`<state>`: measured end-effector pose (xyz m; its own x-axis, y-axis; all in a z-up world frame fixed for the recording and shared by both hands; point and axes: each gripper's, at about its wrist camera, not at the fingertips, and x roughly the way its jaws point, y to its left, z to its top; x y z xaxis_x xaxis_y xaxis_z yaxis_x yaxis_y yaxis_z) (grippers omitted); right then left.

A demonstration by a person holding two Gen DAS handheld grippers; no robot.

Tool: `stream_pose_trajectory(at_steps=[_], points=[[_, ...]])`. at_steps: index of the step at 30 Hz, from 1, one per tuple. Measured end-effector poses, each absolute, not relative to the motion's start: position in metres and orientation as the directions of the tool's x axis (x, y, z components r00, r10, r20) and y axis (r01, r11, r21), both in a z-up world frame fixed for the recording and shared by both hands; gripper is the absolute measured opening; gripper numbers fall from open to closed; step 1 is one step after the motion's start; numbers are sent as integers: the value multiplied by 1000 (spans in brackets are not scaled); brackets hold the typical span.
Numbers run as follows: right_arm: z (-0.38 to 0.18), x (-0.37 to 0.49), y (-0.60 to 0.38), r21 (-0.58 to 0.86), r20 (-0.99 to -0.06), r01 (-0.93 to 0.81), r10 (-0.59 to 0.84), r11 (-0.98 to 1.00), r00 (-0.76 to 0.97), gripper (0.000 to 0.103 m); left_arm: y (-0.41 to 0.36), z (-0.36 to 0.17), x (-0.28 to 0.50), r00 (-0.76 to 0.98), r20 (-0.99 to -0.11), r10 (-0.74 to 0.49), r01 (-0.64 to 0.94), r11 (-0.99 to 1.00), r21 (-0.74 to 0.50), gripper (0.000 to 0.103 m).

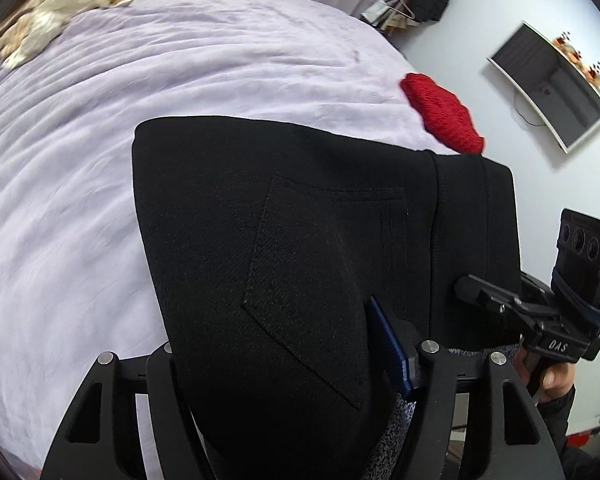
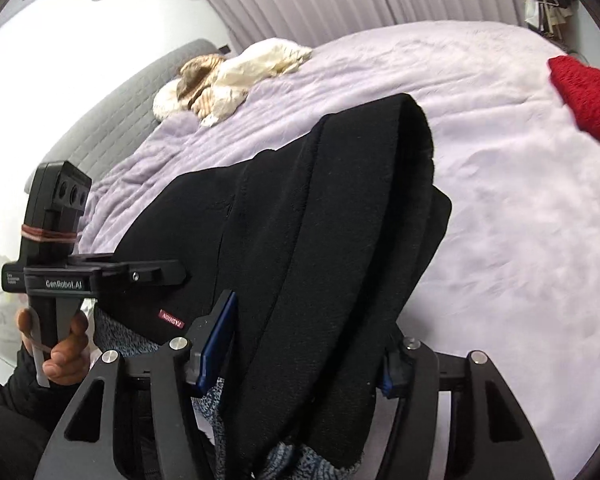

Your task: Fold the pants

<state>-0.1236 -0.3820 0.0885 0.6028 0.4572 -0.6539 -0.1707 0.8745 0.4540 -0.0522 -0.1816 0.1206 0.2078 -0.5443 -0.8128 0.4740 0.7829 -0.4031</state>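
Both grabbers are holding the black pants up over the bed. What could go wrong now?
1. The folded black pants are thick between the fingers of the left gripper and right gripper; layers might slip and the fold come undone.
2. The red knit thing lies nearby on the purple bedspread; pants set down there could land on it.

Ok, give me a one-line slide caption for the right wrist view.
Right gripper clamped on folded black pants above a lilac bedspread, left gripper alongside.

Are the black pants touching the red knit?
Cannot tell. In the left wrist view the pants edge overlaps the red knit; in the right wrist view bedspread separates them, but the pants look lifted.
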Motion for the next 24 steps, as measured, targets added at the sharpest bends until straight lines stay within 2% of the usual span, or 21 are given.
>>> stream_pose_trajectory(at_steps=[6,12,15,18,22,23,24], points=[[99,-122,-456,442,-683,-88,398,893,612,63,-258,111,-29,140,-829,-542,491,765,-417,68],[56,-107,-519,508,-728,25,413,861,547,63,-319,78,-10,59,-874,-482,466,788,-403,68],[36,-100,-538,548,-722,49,443,835,531,63,-329,70,-9,83,-892,-444,478,803,-356,69],[16,-96,-552,580,-710,52,474,813,521,63,-333,61,-11,96,-901,-422,484,811,-328,73],[1,-96,-555,606,-685,32,501,795,529,68,-326,49,-16,106,-902,-418,474,819,-324,81],[-2,-96,-555,609,-682,31,504,792,530,69,-324,47,-17,109,-901,-421,472,819,-326,84],[-5,-96,-555,609,-683,32,503,793,530,72,-322,45,-17,119,-902,-415,470,824,-317,91]])
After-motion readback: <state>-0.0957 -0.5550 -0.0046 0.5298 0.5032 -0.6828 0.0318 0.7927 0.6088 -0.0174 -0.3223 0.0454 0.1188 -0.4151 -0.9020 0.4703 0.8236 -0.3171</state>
